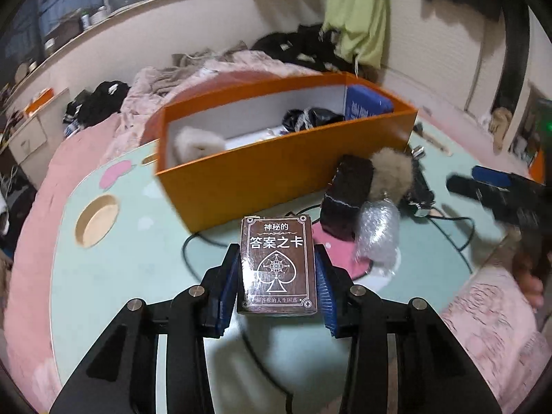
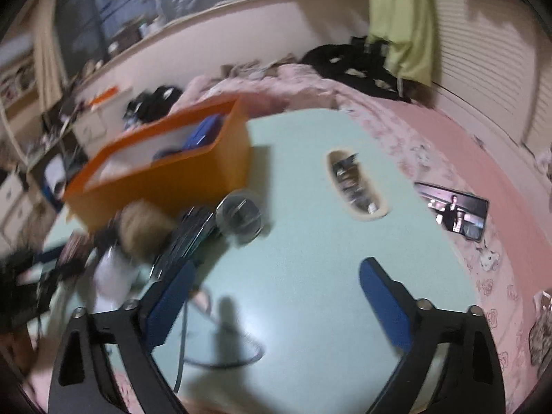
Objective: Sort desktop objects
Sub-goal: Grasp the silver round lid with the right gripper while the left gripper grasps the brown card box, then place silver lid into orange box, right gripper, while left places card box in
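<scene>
Left gripper [image 1: 277, 276]: jaws clamped on a brown card box [image 1: 277, 265], pads pressing both long sides, box upright and apparently lifted clear of the counter [image 1: 138, 241]. It sits just in front of the orange bin's [image 1: 276, 179] near wall, not yet over the opening.

Bin contents, left to right in the left wrist view: a pale fur piece [image 1: 196, 145], a black wrapped item [image 1: 310, 117], a blue packet [image 1: 365, 105] standing at the right end. These are judged already sorted.

Right of the card box, still on the counter: a dark block [image 1: 345, 200], a bubble-wrapped item [image 1: 377, 231] leaning against it, a tan fur ball [image 1: 391, 176] behind, and dark metal-edged hardware too blurred to identify. A black cable [image 1: 193, 248] loops across the counter.

Right gripper [image 2: 276, 296]: jaws wide apart, nothing between them, hovering over bare counter. In its view a clear round lid [image 2: 239, 215] lies beside the bin. A phone [image 2: 452, 208] rests on the pink bedding to the right, off the counter.

Assessment: task roughly midway. One item in hand awaiting deposit; at least four loose items remain beside the bin.
</scene>
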